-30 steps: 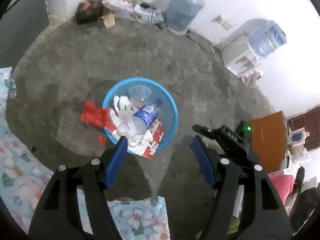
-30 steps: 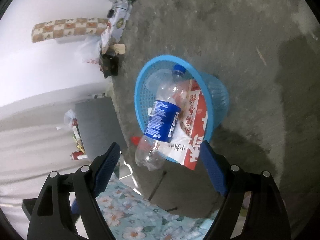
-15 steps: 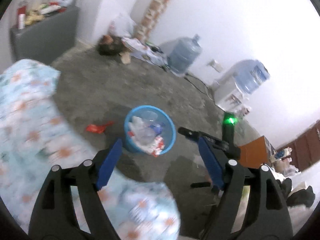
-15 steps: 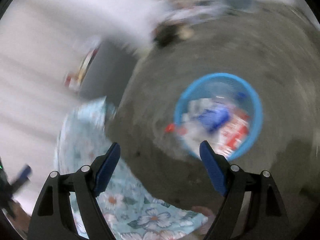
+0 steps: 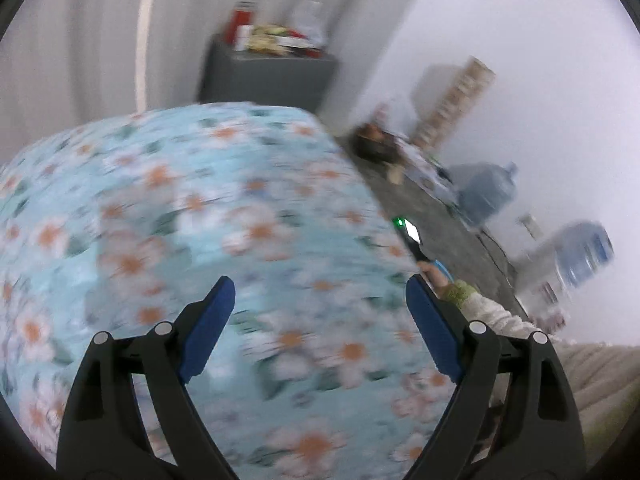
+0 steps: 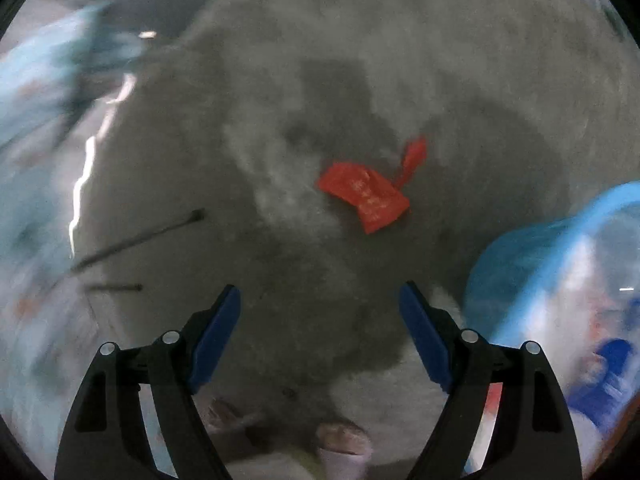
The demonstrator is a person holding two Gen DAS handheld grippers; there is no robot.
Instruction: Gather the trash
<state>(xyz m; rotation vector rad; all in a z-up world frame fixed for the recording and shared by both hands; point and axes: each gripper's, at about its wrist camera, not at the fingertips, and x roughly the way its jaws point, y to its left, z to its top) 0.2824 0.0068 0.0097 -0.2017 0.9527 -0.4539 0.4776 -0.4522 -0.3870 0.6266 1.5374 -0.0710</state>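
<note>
On the grey floor (image 6: 360, 40), left of the blue basket (image 6: 560, 240), lies a red wrapper (image 6: 366, 196), likely light, limp and crinkly, best pinched at its raised folded edge by the right gripper (image 6: 320, 328), spread and empty above it.
</note>
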